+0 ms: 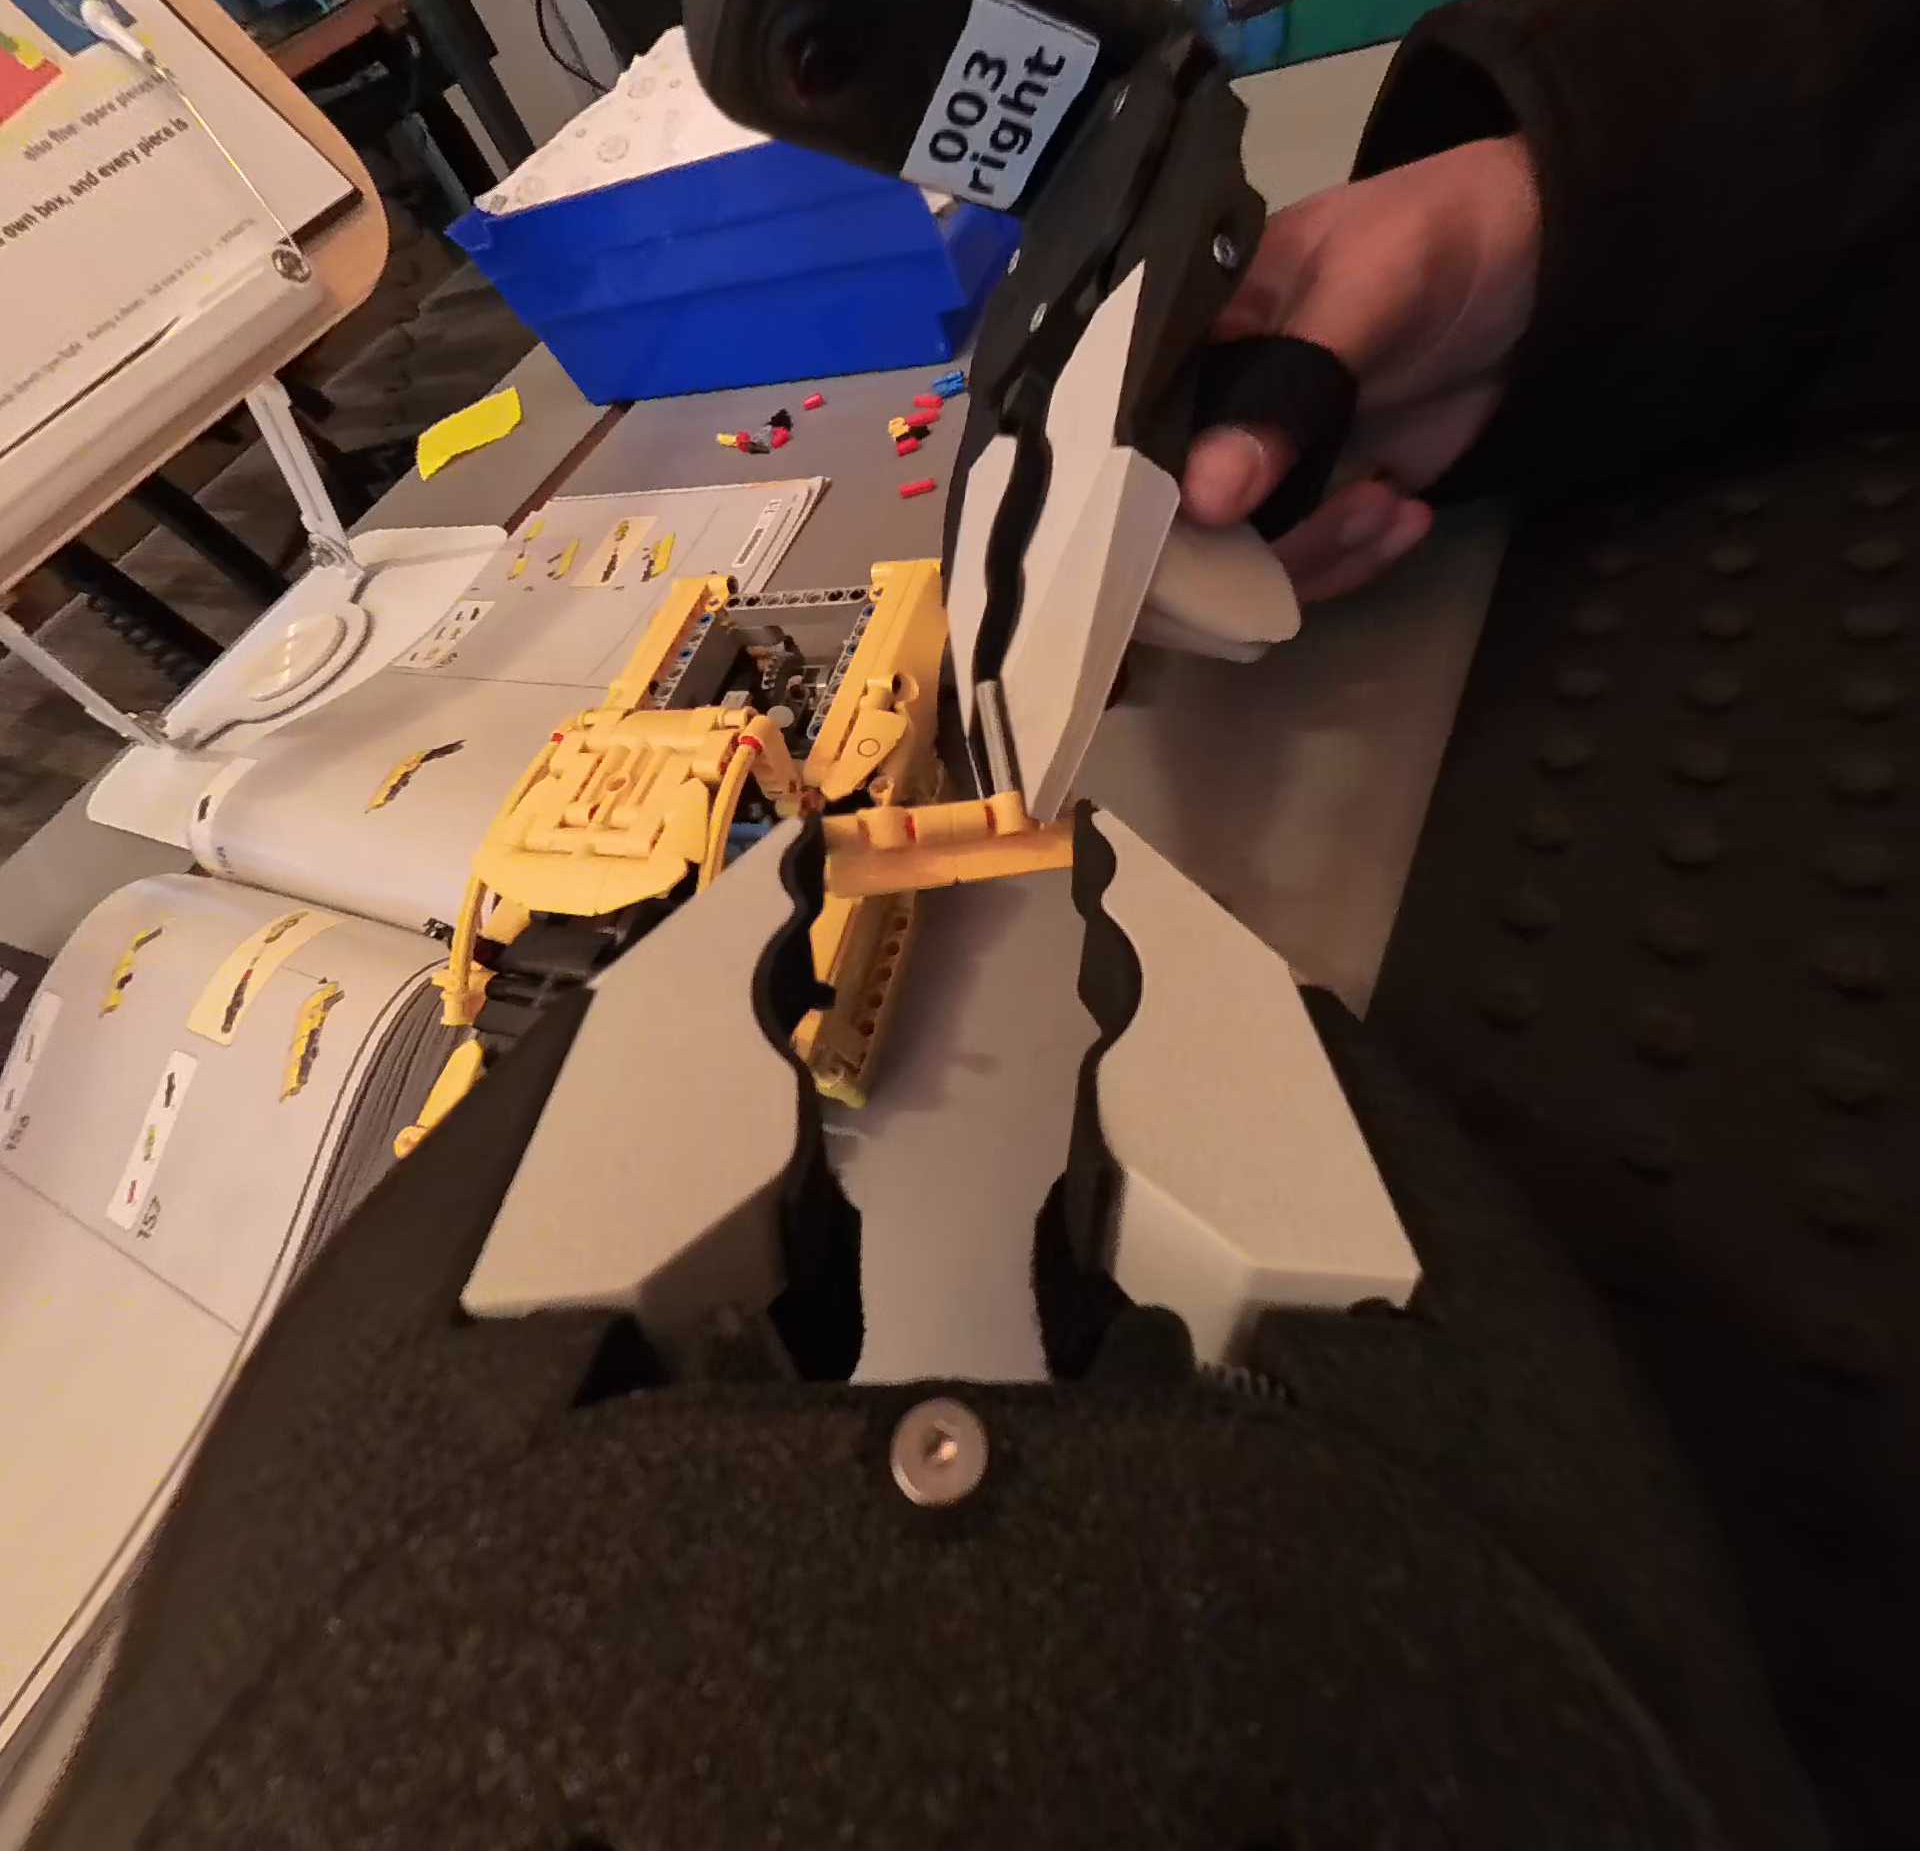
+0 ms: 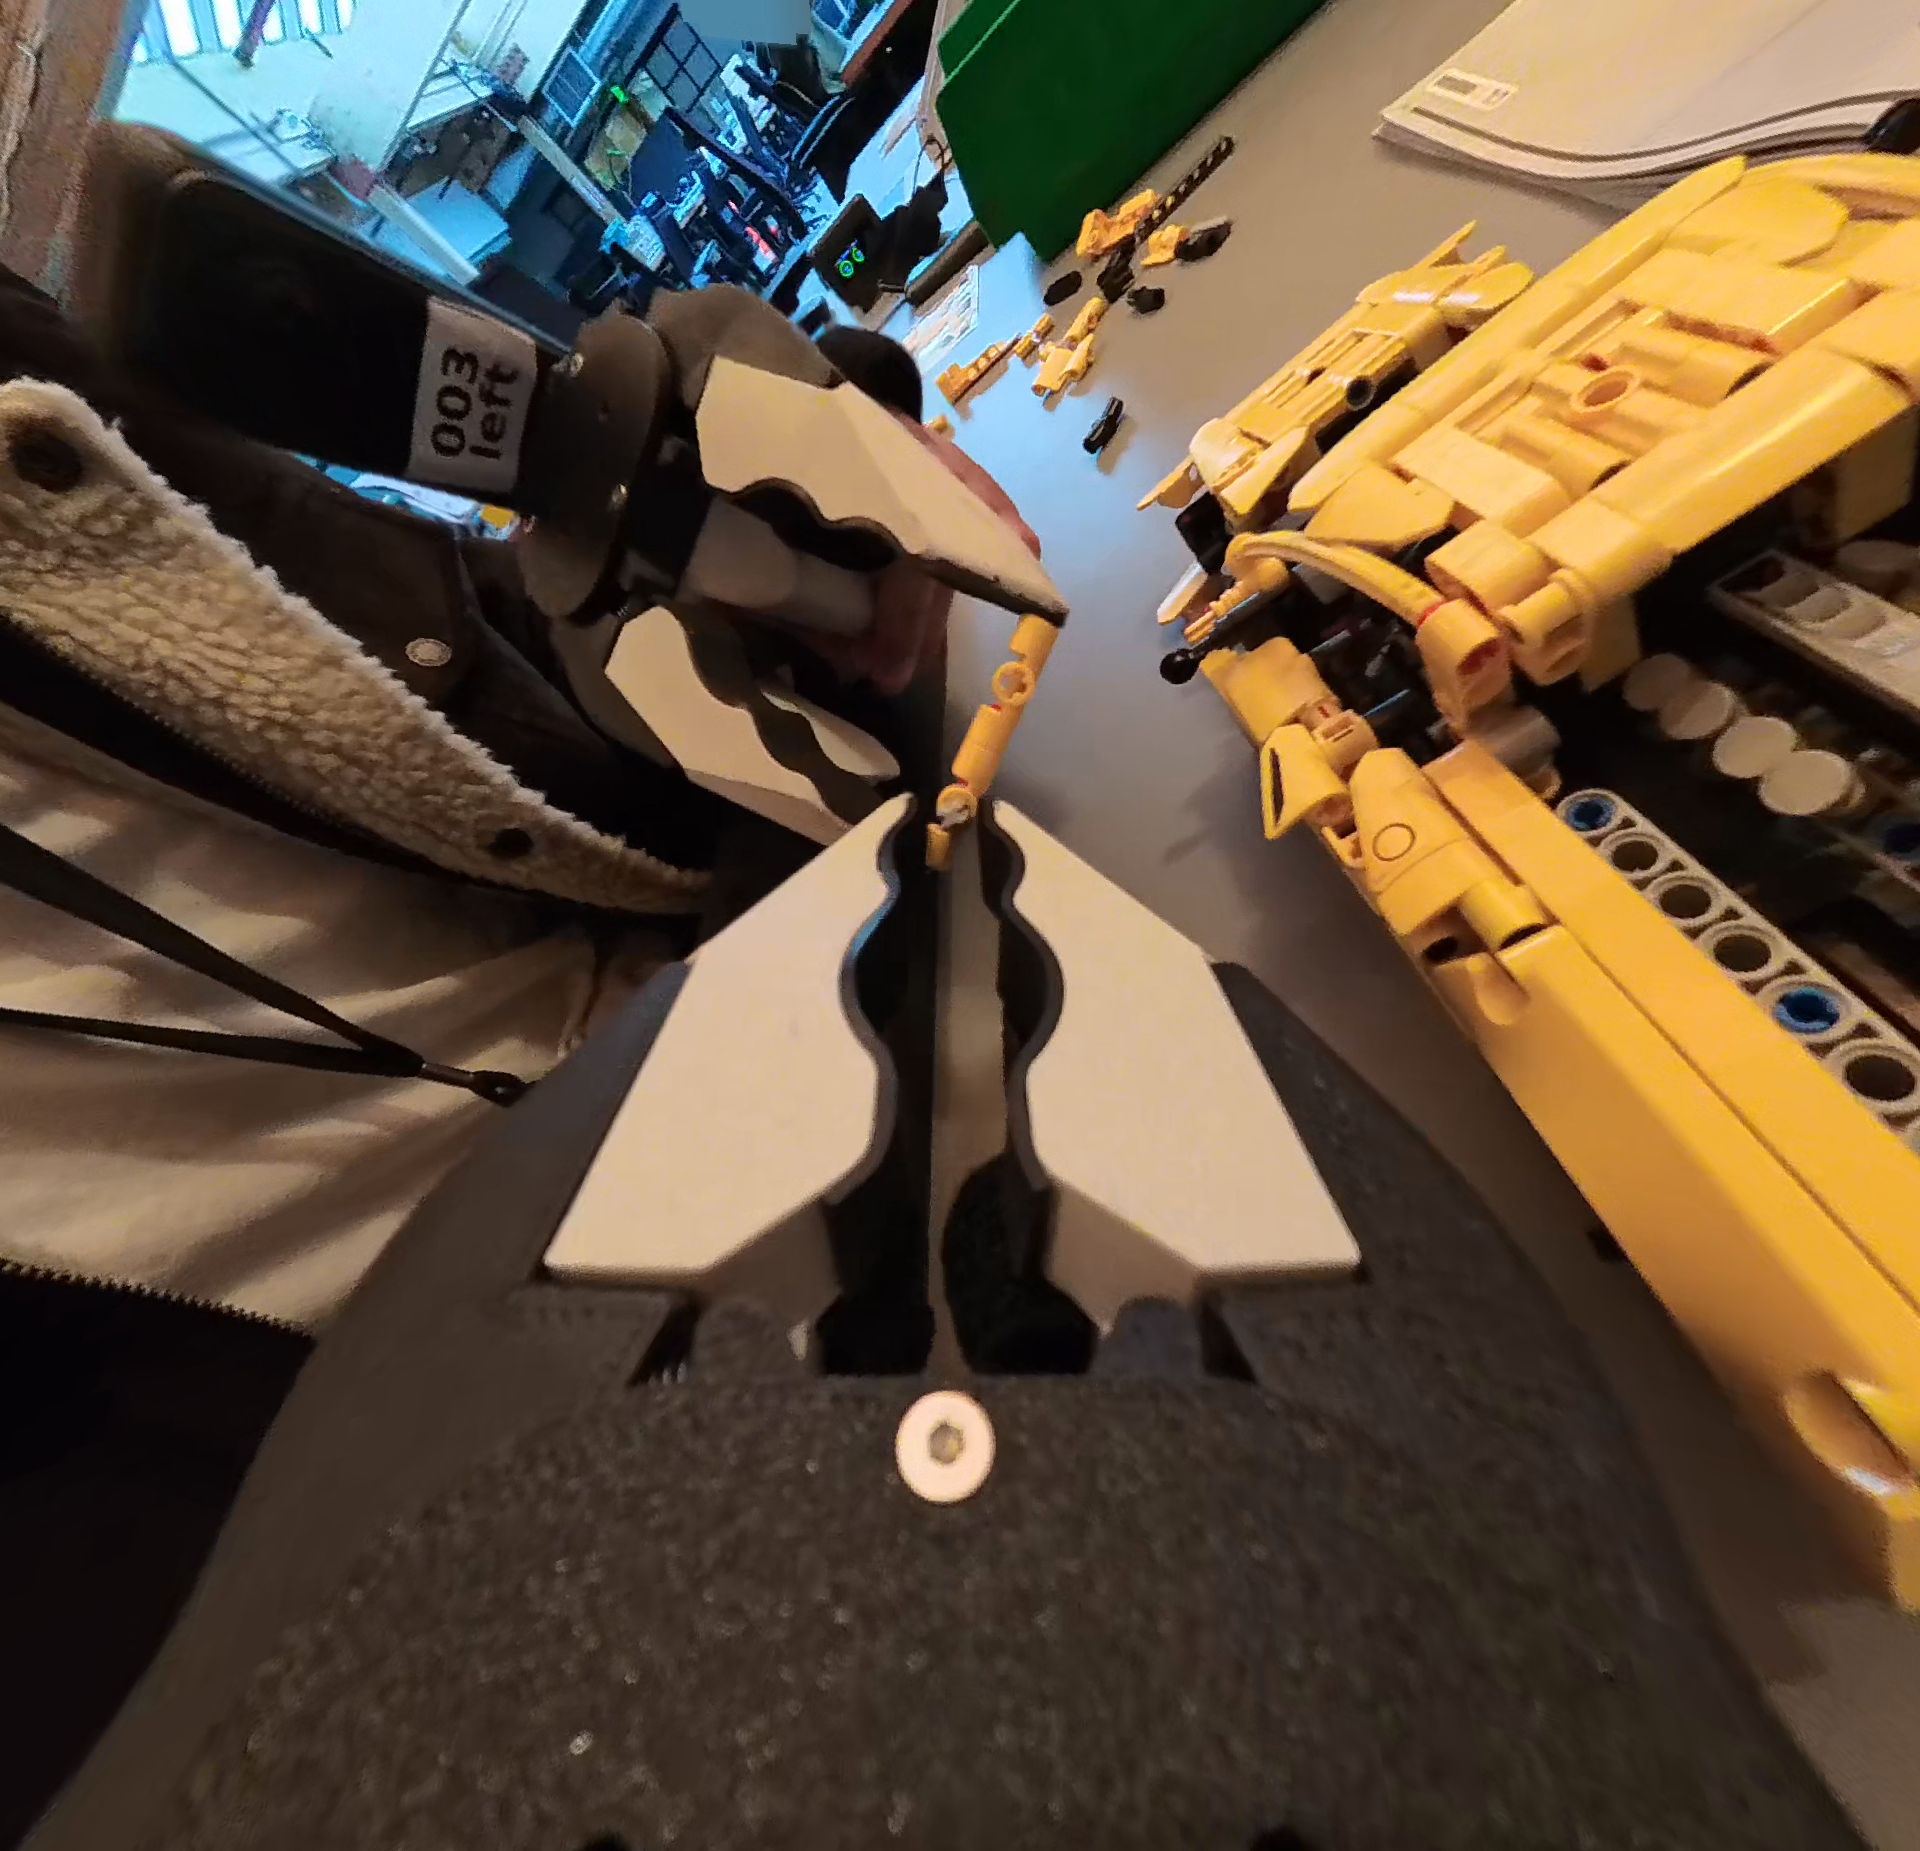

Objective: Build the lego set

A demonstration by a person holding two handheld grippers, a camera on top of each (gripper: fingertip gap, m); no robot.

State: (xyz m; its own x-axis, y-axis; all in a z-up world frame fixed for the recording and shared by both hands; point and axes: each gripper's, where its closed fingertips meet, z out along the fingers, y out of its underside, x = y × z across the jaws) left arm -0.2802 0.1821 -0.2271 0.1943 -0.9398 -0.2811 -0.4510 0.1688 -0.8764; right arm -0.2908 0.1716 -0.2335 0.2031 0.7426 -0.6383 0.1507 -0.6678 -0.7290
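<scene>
Two hand-held grippers meet over a grey tabletop (image 1: 1226, 721), w/ a small part held between them.

The left gripper (image 1: 940, 845) has its grey wedge fingers spread fairly wide. A short yellow lego rod assembly w/ red joint marks (image 1: 935, 835) spans the gap between the tips; from the right wrist view only the upper finger's tip (image 2: 1039, 606) clearly touches the rod's end, so whether it is truly clamped can't be told.

The right gripper (image 2: 951, 814) is nearly closed, its tips pinching the other end of the same yellow rod (image 2: 997, 710), by a small grey pin. In the left wrist view it comes down from above, a person's hand (image 1: 1382, 347) in a dark sleeve squeezing its handle.

Just beside the rod sits the large yellow lego vehicle model (image 1: 665, 793), partly built, w/ a grey holed beam frame and black inner parts showing. It rests partly on an open instruction booklet (image 1: 208, 1053).

Farther back: a blue plastic bin (image 1: 717, 274), scattered small red, black & yellow loose pieces (image 1: 914, 430), and a yellow sticky note (image 1: 468, 430). A white stand w/ a printed sheet (image 1: 135, 274) is at left.
</scene>
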